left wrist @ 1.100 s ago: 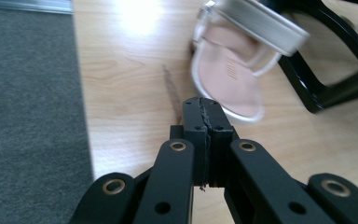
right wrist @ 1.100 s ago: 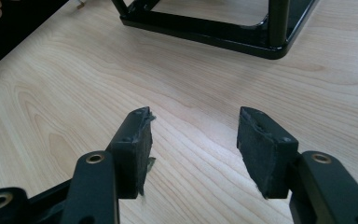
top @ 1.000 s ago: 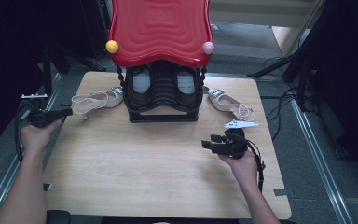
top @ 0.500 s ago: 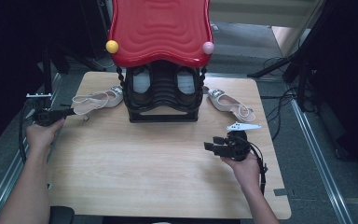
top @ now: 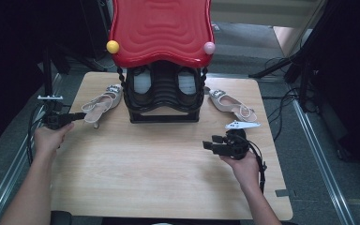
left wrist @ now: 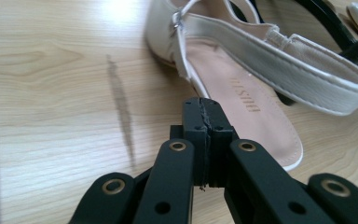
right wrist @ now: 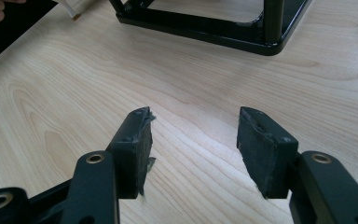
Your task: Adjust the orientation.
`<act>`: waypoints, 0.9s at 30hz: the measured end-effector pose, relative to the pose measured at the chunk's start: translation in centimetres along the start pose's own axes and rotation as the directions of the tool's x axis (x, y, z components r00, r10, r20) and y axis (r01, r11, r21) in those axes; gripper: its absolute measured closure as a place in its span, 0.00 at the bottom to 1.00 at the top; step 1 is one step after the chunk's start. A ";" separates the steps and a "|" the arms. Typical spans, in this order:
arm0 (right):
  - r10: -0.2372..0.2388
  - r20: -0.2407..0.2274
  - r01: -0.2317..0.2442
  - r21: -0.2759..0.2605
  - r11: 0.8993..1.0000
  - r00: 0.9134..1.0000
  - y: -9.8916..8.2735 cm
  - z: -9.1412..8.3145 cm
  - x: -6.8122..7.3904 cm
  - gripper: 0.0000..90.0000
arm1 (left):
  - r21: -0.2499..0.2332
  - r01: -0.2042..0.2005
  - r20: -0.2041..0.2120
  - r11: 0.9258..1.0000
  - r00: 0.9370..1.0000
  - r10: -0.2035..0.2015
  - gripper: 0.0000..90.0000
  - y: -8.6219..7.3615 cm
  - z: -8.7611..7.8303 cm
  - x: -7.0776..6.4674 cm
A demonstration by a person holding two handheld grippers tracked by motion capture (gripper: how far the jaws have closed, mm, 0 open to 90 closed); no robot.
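A white slingback sandal (top: 101, 104) lies on the wooden table (top: 159, 178), left of a black shoe rack (top: 164, 115) with a red wavy top (top: 161, 28). My left gripper (top: 80, 116) is shut with nothing in it, its tip right at the sandal's heel end. In the left gripper view the closed jaws (left wrist: 204, 116) sit just short of the sandal's pink insole (left wrist: 242, 91) and strap. My right gripper (top: 208, 144) rests low over the table's right half, open and empty. In the right gripper view it (right wrist: 193, 135) points at bare wood before the rack's base (right wrist: 200, 25).
A second white sandal (top: 229, 105) lies right of the rack. Two shoes (top: 143, 82) stand inside the rack on its lower shelf. A yellow knob (top: 113, 46) and a pink knob (top: 209, 47) stick out below the red top. Cables trail past both table sides.
My left gripper has slid right, toward the left sandal's heel end, still shut. The right gripper has stayed about where it was.
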State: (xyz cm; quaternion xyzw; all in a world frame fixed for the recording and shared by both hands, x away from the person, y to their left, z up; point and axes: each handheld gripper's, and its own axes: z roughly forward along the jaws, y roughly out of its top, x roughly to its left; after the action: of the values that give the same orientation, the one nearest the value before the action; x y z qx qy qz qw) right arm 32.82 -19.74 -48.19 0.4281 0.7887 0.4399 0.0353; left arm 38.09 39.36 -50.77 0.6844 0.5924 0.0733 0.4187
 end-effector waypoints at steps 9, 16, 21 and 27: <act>-0.010 -0.009 0.010 0.003 1.000 1.000 0.3 0.3 0.2 0.52 | -0.025 0.066 -0.027 0.997 0.997 -0.067 1.00 -0.1 1.3 -2.6; -0.015 -0.005 0.015 0.009 1.000 1.000 0.3 0.3 0.2 0.52 | -0.045 0.088 -0.065 0.995 0.994 -0.091 0.84 0.3 0.9 -2.8; -0.015 -0.002 0.015 0.008 1.000 1.000 0.2 0.3 0.1 0.52 | -0.074 0.099 -0.060 0.992 0.993 -0.103 0.75 1.2 -0.1 -2.8; -0.015 0.007 0.015 0.014 1.000 1.000 0.0 0.3 0.2 0.52 | -0.088 0.066 -0.081 0.994 0.994 -0.073 0.69 2.6 -0.3 -3.7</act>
State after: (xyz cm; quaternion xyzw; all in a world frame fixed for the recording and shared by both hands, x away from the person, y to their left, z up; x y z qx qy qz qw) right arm 32.83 -19.40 -48.24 0.4237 0.7949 0.4325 0.0383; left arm 38.80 36.36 -47.42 0.6412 0.6292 0.1127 0.4245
